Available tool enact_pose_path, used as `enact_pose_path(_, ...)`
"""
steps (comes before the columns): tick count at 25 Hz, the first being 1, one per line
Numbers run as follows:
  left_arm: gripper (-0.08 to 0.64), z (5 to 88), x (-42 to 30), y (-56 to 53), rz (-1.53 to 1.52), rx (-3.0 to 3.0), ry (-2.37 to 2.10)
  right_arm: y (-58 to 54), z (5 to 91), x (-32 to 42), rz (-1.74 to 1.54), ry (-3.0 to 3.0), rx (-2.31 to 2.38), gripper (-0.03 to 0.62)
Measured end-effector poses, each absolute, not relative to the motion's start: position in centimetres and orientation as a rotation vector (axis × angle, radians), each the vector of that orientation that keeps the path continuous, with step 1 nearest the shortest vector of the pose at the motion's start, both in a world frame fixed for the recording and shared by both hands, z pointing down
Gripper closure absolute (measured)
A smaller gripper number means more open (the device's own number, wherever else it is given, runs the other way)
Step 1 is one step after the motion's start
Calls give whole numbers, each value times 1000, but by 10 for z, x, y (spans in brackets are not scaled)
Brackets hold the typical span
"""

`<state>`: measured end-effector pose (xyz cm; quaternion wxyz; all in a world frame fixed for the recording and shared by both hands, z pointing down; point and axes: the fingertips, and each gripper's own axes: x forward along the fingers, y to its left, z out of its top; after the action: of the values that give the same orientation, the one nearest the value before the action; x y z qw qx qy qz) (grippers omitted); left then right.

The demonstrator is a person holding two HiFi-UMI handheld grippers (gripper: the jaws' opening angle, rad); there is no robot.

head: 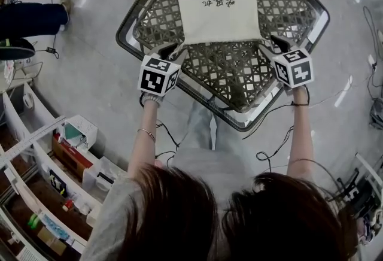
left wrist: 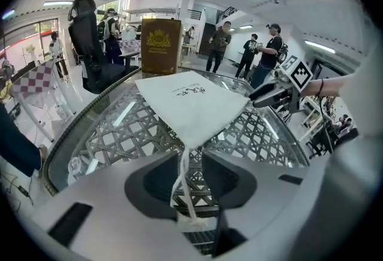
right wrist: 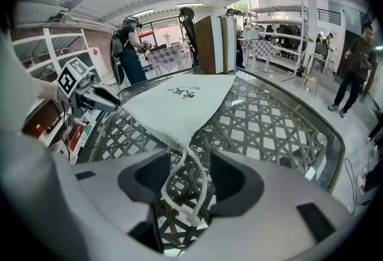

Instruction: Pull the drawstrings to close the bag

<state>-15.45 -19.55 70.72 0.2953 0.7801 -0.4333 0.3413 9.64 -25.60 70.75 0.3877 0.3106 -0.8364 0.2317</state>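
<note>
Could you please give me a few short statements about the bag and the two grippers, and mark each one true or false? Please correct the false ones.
1. The bag lies flat on the table. True.
2. The right gripper is shut on a cord. False: its jaws stand apart, with the cord loop between them and not pinched.
3. A cord runs between the jaws of the left gripper. True.
4. The bag is black. False: it is white, with dark print on it.
</note>
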Motion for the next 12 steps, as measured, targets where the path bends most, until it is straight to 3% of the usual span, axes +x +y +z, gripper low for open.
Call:
enact_pose_path(10, 436, 725, -154, -200, 1016, 2067, -1112, -255, 722, 94, 533, -2077, 700, 379)
enact_pose_path(12, 436, 727, -154, -200, 1027, 2065, -1108, -255, 723, 93, 504, -2061, 679, 409)
